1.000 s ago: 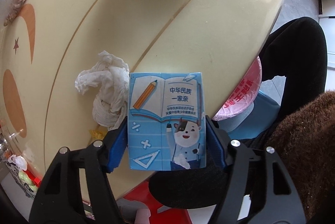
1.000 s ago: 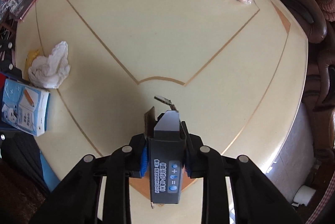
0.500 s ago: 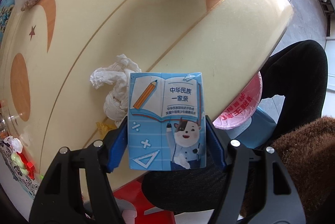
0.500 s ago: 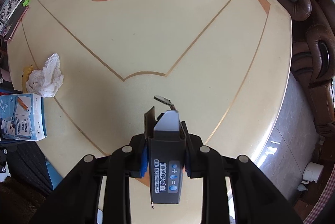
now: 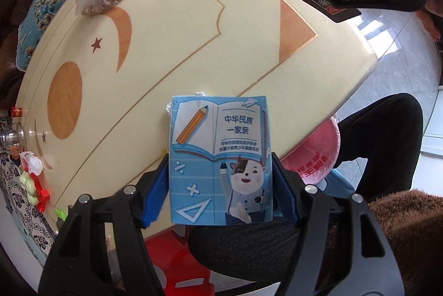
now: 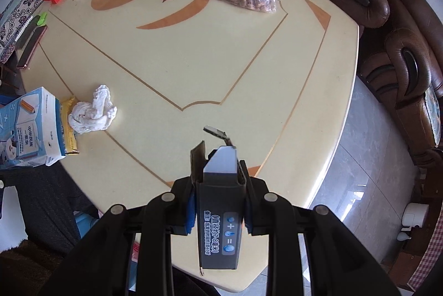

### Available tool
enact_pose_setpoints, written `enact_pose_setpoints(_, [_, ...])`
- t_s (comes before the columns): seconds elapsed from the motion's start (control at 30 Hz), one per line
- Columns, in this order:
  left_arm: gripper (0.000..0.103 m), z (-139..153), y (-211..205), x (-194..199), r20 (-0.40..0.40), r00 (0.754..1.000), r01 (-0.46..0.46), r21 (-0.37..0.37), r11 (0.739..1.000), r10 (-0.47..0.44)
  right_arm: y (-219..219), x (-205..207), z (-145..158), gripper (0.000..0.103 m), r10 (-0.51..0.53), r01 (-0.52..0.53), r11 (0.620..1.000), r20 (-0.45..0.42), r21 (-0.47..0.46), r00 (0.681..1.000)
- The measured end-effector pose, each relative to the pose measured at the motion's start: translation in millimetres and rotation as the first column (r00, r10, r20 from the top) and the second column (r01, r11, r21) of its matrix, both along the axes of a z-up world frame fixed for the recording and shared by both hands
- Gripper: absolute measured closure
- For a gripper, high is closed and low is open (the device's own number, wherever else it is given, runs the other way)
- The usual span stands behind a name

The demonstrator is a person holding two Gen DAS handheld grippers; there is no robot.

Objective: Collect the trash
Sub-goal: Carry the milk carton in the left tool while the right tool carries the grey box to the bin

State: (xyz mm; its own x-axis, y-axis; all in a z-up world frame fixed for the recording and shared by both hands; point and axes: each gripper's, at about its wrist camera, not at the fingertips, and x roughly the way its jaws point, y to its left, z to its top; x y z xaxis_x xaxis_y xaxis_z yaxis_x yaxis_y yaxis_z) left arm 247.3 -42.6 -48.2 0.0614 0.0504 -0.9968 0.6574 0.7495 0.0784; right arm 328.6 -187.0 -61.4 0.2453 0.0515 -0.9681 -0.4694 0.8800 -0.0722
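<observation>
left gripper point(image 5: 220, 185) is clamping the blue milk carton point(image 5: 220, 163) at the cream table's point(image 5: 171, 52) near edge, just beside the crumpled tissue point(image 6: 92, 113). right gripper point(image 6: 218, 201) is pinching an opened dark box point(image 6: 218, 213) over the same table's edge. a yellow wrapper point(image 6: 67, 127), probably, is lying by the tissue.

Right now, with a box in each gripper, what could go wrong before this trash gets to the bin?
1. The dark box has loose open flaps; clamped narrowly in the right gripper, it might crush or slip.
2. The blue carton in the left gripper hides the crumpled tissue and yellow wrapper, which may be left behind.
</observation>
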Motion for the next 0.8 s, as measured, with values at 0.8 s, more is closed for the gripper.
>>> enact_pose_setpoints(0.8, [0.036,20,0,-135,0.099,0.995,0.030,-0.204,0.978,-0.010,40,-185,45,0.077,0.015,-0.016,1.000,0.072,0.022,0.997])
